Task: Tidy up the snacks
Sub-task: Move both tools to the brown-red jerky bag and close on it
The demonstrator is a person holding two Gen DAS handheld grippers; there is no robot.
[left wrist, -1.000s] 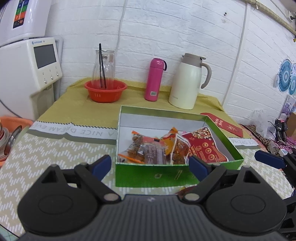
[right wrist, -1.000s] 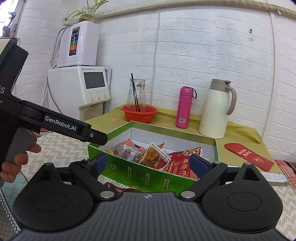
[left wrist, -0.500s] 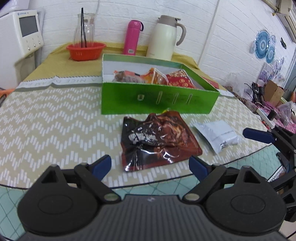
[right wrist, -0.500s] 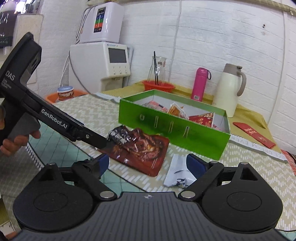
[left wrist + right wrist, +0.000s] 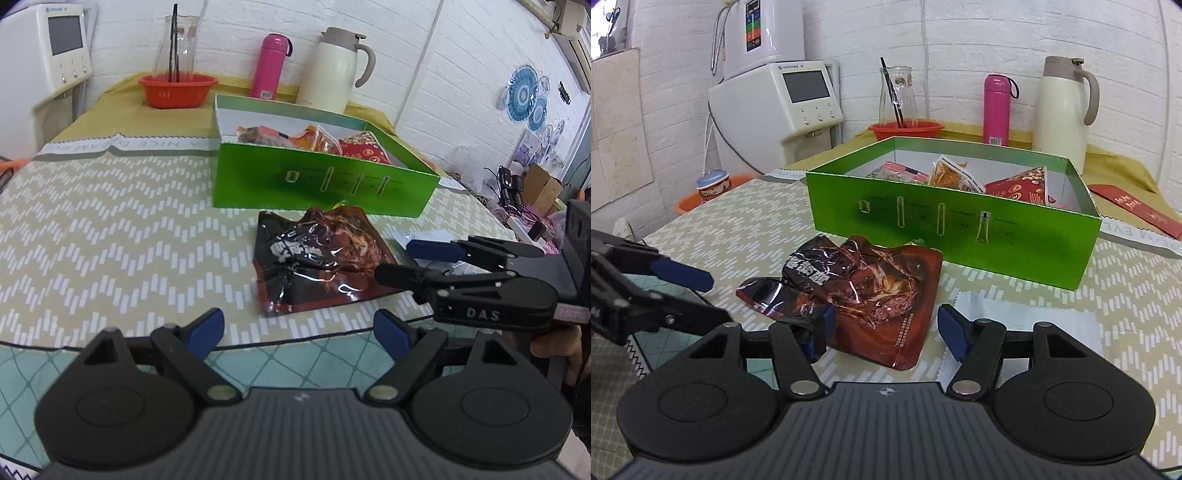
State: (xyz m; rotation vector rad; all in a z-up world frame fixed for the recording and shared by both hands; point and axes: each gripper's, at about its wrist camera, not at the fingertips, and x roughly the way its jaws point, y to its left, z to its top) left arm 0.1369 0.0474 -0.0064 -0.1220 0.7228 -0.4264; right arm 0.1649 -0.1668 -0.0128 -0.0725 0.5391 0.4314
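Dark snack pouch [image 5: 864,295] between open right tongs [image 5: 882,328]; left tongs [image 5: 297,330] open, short of it.

A table [image 5: 92,229] covered in a beige cloth with white chevron dashes fills the middle of both views, with a mustard-yellow cloth [image 5: 122,114] over its far part toward the top of the frame. Directly on it lie a dark red-brown snack pouch [image 5: 317,258] at centre, a white packet [image 5: 1015,321] just right of the pouch, and an open green box [image 5: 321,181] just behind them. Further back stand an orange basin [image 5: 177,90], a pink bottle [image 5: 271,66] and a cream jug [image 5: 332,70], with a red envelope [image 5: 1134,210] at the right edge of the right wrist view.
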